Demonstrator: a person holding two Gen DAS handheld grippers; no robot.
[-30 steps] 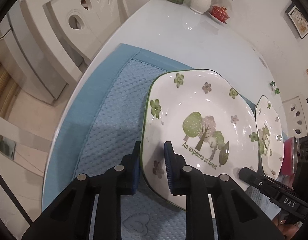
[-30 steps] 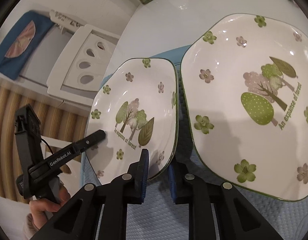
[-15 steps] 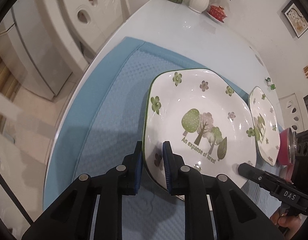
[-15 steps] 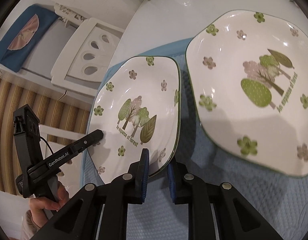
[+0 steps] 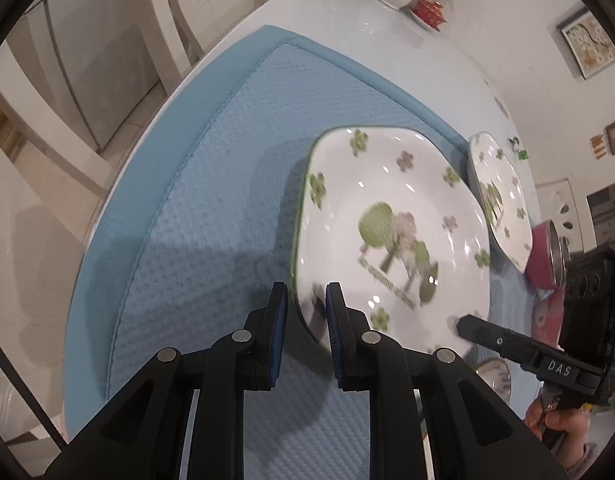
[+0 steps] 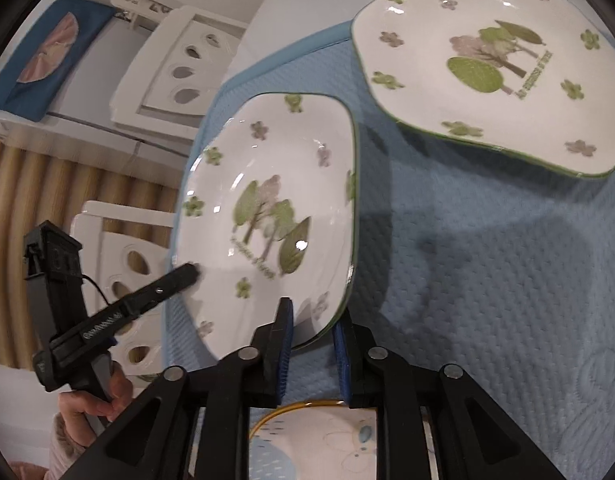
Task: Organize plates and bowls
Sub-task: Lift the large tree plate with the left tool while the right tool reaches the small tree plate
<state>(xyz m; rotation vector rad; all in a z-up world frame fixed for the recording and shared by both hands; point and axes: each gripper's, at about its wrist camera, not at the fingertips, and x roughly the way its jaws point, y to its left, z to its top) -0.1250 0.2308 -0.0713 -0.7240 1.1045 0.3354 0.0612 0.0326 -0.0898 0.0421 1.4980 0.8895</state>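
**Both grippers clamp one tree-pattern plate above the blue mat**

The left gripper (image 5: 305, 300) has its blue pads pressed together on the rim of the held plate (image 5: 387, 220), one pad on the plate's face and one beneath it, at the plate's near left corner. The right gripper (image 6: 313, 320) is clamped in the same way on the near right part of the same rim. In the right wrist view the left gripper's black finger shows at the plate's left edge, with a hand around its handle below.

The held plate is white with rounded corners, a thin green rim, small flowers around the border and a group of trees in the middle. It sits tilted above the blue mat (image 5: 211, 200), clear of the fabric along its near edge, and throws a dark shadow on the mat beside and below it.

The second plate (image 6: 487, 60), of the same pattern, lies on the mat by its far edge, apart from the held plate with a strip of mat between them.

The mat covers the near part of the white table (image 5: 347, 20). A pink cup (image 5: 541, 256) stands toward the mat's right side, beyond the second plate in the left wrist view. A yellow-rimmed bowl (image 6: 319, 432) lies at the mat's near edge, under the right gripper's fingers.
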